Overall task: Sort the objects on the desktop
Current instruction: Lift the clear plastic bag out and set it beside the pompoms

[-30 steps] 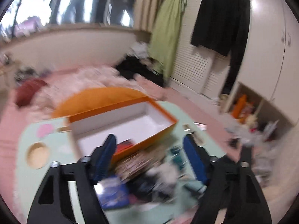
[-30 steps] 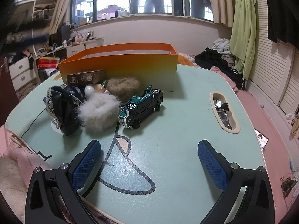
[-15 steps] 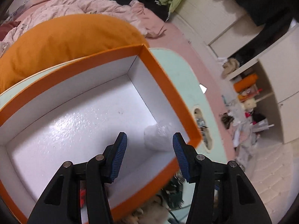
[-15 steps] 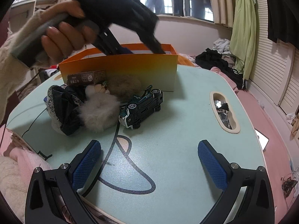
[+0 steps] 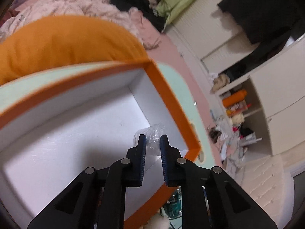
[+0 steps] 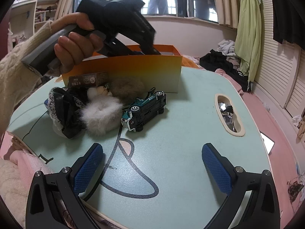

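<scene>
Our left gripper [image 5: 153, 143] sits closed inside the orange box [image 5: 171, 103], its tips at a clear plastic wad [image 5: 155, 133]; whether it grips, we cannot tell. Our right gripper [image 6: 152, 159] hangs wide open, empty, over the table [image 6: 190, 114].

The orange box [image 5: 167, 97] is matt cardboard outside, with a slightly shiny white lining. The clear wrap [image 5: 155, 135] in its corner looks like crinkly plastic. The table [image 6: 181, 126] is smooth mint laminate, the toy car [image 6: 144, 110] glossy, and the pale pompom [image 6: 101, 116] pure fluff. The fingers [image 6: 88, 168] have rough blue textured pads.
</scene>
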`<action>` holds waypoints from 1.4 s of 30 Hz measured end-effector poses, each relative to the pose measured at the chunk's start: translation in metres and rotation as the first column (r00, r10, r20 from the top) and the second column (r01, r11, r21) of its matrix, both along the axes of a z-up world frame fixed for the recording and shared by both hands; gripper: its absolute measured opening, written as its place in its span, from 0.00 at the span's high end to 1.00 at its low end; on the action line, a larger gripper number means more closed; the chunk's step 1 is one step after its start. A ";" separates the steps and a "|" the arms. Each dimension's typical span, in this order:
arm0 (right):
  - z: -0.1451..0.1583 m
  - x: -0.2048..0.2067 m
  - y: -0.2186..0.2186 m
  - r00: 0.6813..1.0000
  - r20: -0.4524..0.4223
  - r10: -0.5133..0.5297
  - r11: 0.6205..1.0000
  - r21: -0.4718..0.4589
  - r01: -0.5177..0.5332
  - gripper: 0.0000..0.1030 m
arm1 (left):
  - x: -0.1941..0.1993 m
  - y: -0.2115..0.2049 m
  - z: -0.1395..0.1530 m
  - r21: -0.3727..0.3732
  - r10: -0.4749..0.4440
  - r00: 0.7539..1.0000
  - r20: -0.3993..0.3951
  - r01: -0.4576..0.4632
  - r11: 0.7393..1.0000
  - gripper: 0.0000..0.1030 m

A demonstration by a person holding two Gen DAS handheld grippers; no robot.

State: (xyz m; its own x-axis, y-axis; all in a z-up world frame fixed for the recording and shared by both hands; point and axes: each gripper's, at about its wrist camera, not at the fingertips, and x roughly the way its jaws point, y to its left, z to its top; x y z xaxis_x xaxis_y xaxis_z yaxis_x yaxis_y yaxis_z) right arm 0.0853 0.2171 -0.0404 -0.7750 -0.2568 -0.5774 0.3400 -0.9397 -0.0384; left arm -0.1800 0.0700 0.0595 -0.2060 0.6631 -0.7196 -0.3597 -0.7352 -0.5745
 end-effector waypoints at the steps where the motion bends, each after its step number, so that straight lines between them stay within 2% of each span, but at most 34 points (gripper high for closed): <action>1: 0.000 0.000 0.000 1.000 0.000 0.000 1.000 0.000 0.000 0.00 | 0.003 -0.007 0.007 0.021 0.007 1.000 -0.018 -0.006 1.000 0.85; 4: 0.000 0.000 0.000 1.000 0.000 0.000 1.000 0.000 0.000 0.00 | 0.025 -0.023 0.037 0.074 0.016 0.994 -0.111 -0.008 0.997 0.85; 7: -0.001 0.000 0.000 1.000 0.000 0.000 1.000 0.000 0.000 0.00 | 0.049 -0.036 0.060 0.133 0.010 0.985 -0.171 0.013 0.991 0.85; 11: -0.001 0.000 0.000 1.000 -0.001 0.000 1.000 0.000 0.000 0.00 | 0.079 -0.045 0.068 0.180 0.004 0.982 -0.189 0.030 0.983 0.85; 15: -0.001 0.000 0.001 1.000 -0.001 0.000 1.000 -0.001 0.000 0.00 | 0.103 -0.038 0.049 0.130 -0.028 0.984 -0.174 0.051 0.990 0.81; 16: -0.001 0.000 0.001 1.000 -0.001 0.000 1.000 -0.001 0.000 0.00 | 0.106 -0.034 0.043 0.113 -0.033 0.987 -0.160 0.052 0.992 0.72; 17: -0.002 0.000 0.001 1.000 -0.001 0.001 1.000 0.000 -0.001 0.00 | 0.109 -0.032 0.036 0.084 -0.031 0.990 -0.141 0.043 0.996 0.56; 19: -0.002 0.000 0.001 1.000 -0.001 0.001 1.000 -0.001 -0.001 0.00 | 0.113 -0.034 0.025 0.050 -0.021 0.987 -0.156 0.029 0.998 0.45; 23: -0.002 0.000 0.000 1.000 -0.002 0.001 1.000 -0.001 -0.001 0.00 | 0.129 -0.063 0.019 0.029 0.052 0.967 -0.248 -0.046 0.999 0.45; 26: -0.002 0.000 0.001 1.000 -0.002 0.000 1.000 -0.001 0.000 0.00 | 0.148 -0.093 0.011 -0.053 0.103 0.951 -0.292 -0.124 0.991 0.43; 29: -0.003 0.000 0.001 1.000 -0.002 0.000 1.000 -0.001 0.000 0.00 | 0.151 -0.105 0.000 -0.167 0.116 0.948 -0.298 -0.171 0.971 0.43; 30: -0.003 0.000 0.001 1.000 -0.002 0.001 1.000 0.000 -0.001 0.00 | 0.148 -0.107 -0.004 -0.214 0.129 0.944 -0.305 -0.200 0.956 0.43; 32: -0.003 0.000 0.001 1.000 -0.002 0.001 1.000 -0.001 -0.001 0.00 | 0.138 -0.108 -0.011 -0.259 0.171 0.933 -0.316 -0.259 0.930 0.43; 34: -0.003 0.000 0.001 1.000 -0.002 0.001 1.000 -0.001 -0.001 0.00 | 0.132 -0.108 -0.017 -0.250 0.191 0.930 -0.313 -0.275 0.929 0.43; 38: -0.003 0.000 0.001 1.000 -0.002 0.001 1.000 -0.002 -0.001 0.00 | 0.135 -0.100 -0.018 -0.225 0.150 0.942 -0.300 -0.223 0.949 0.43; 42: -0.003 0.000 0.001 1.000 -0.003 0.001 1.000 -0.001 -0.001 0.00 | 0.151 -0.097 -0.004 -0.242 0.106 0.932 -0.346 -0.198 0.950 0.43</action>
State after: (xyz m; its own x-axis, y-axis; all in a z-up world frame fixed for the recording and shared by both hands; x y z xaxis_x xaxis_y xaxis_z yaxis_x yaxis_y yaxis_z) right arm 0.0851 0.2180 -0.0438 -0.7764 -0.2582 -0.5750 0.3406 -0.9394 -0.0380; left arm -0.0286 -0.0267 0.0559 -0.5414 0.3963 -0.7415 -0.3642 -0.9054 -0.2180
